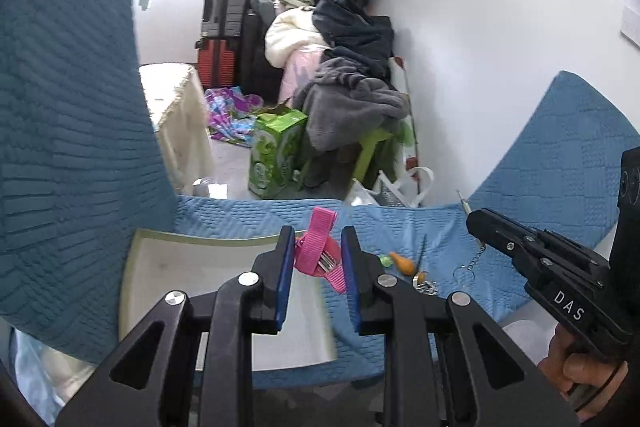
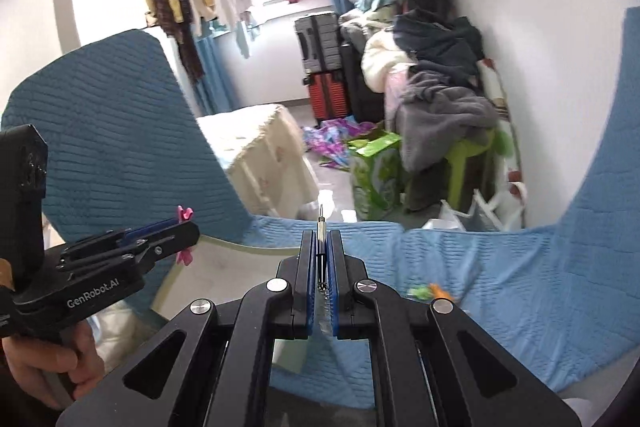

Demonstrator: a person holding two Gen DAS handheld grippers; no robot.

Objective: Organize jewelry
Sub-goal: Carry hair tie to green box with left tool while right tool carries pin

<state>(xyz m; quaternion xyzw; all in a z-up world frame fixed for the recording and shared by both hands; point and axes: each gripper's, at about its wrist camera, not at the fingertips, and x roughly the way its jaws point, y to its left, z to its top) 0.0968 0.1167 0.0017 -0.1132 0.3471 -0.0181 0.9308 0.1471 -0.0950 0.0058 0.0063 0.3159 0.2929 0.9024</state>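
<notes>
Judging progress against the white tray [image 1: 168, 267] as landmark: nothing lies inside it yet that we can see, so we take the sorting as barely begun. Our left gripper [image 1: 316, 259] hangs over the tray's right edge, jaws spread, with the pink ribbon clip [image 1: 316, 247] between them; whether the pads touch it we cannot tell. Our right gripper [image 2: 321, 267], right of the tray, has its jaws pinching a thin metal pin [image 2: 320, 227] with a dangling chain [image 1: 474, 259]. Still on the blue quilt [image 1: 520, 259] right of the tray: an orange charm [image 1: 404, 263] and silver pieces [image 1: 426, 285].
</notes>
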